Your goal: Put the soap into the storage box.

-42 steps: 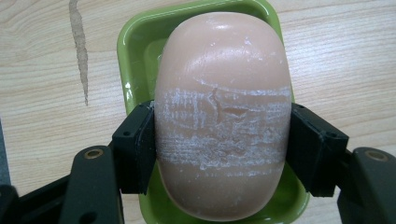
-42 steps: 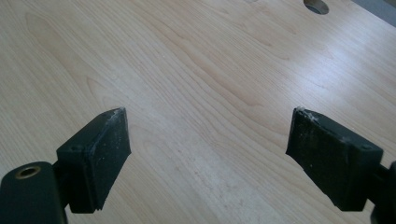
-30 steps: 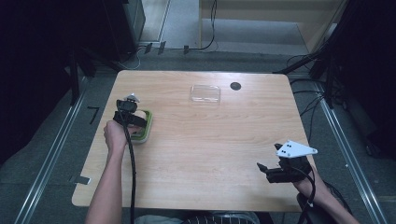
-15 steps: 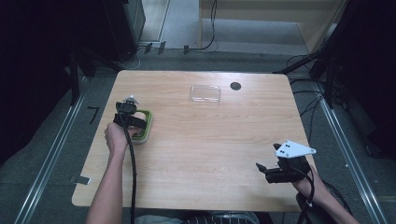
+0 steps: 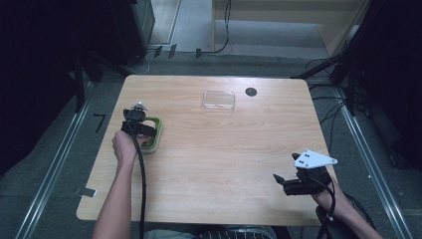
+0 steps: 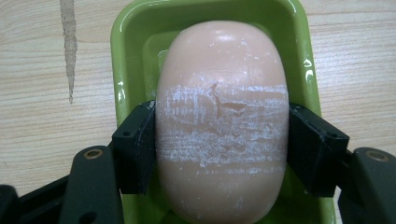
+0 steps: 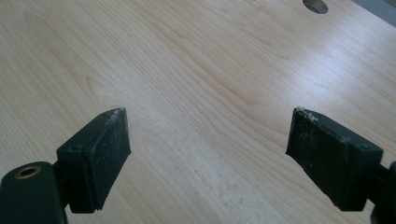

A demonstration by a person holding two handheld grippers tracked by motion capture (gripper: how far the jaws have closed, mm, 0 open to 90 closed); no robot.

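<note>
A pale pink oval soap bar [image 6: 222, 121], scuffed white across its middle, lies in a green soap dish [image 6: 128, 56]. My left gripper [image 6: 222, 144] is shut on the soap, both black pads pressed to its sides. From above, that gripper [image 5: 135, 123] points down over the green dish [image 5: 157, 134] at the table's left. My right gripper [image 5: 279, 180] rests near the table's front right corner. In its own view the right gripper [image 7: 208, 154] stands open over bare wood with nothing between its pads.
A clear flat plastic lid [image 5: 219, 99] lies at the back middle of the wooden table [image 5: 229, 164], with a round cable hole [image 5: 251, 91] beside it. Cables trail from both grippers toward the front edge. Dark floor and metal rails surround the table.
</note>
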